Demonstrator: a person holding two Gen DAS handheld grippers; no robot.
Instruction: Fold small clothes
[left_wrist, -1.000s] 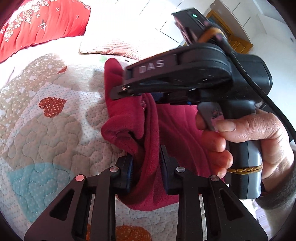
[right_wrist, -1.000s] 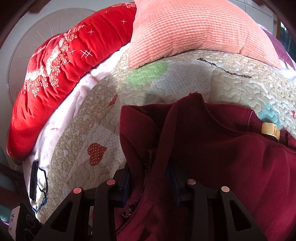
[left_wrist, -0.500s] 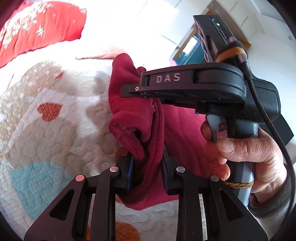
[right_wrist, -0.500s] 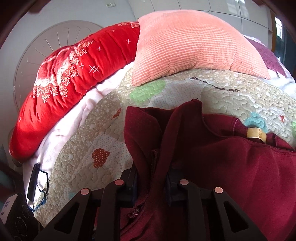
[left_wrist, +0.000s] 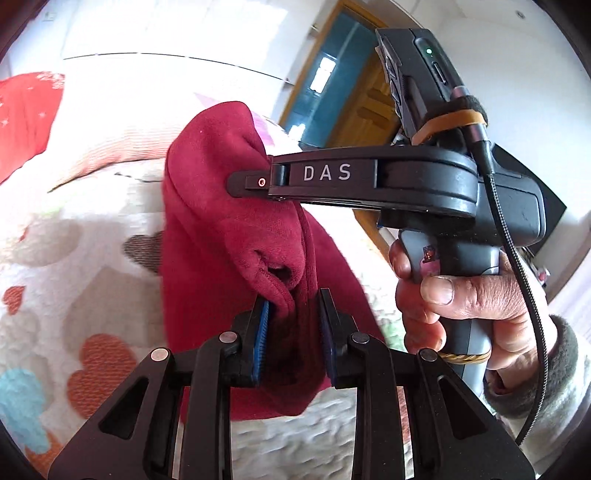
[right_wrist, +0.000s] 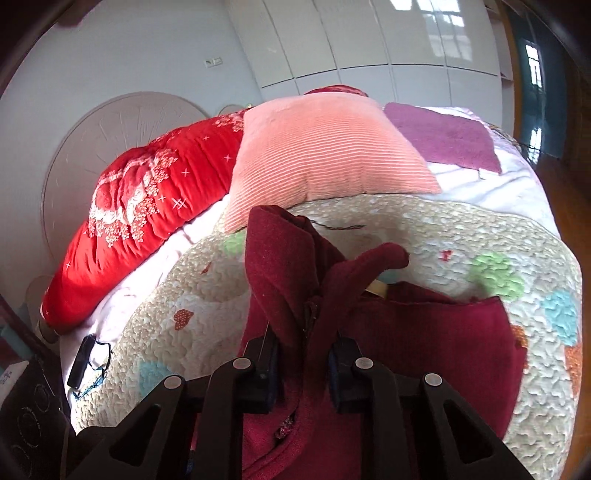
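Bedroom, quilted bed (right_wrist: 461, 236) with hearts, pink pillow (right_wrist: 325, 155) beyond. Dark red fleece garment (left_wrist: 221, 221) lifted off the quilt, bunched between both sets of jaws; left gripper (left_wrist: 293, 332) and right gripper (right_wrist: 303, 354) each clenched on a fold. Soft, light, limp, likely to sag; best pinched at hems or corners. Holding hand (left_wrist: 461, 306) visible only from left wrist; tan label (right_wrist: 376, 286) and trailing body only from right.

A garment (right_wrist: 424, 332) lies on a quilt (right_wrist: 461, 236) that covers the bed. Behind it a square cushion (right_wrist: 325, 155) rests on the quilt's far edge, a bolster pillow (right_wrist: 140, 221) to its left and a towel (right_wrist: 443, 136) to its right.
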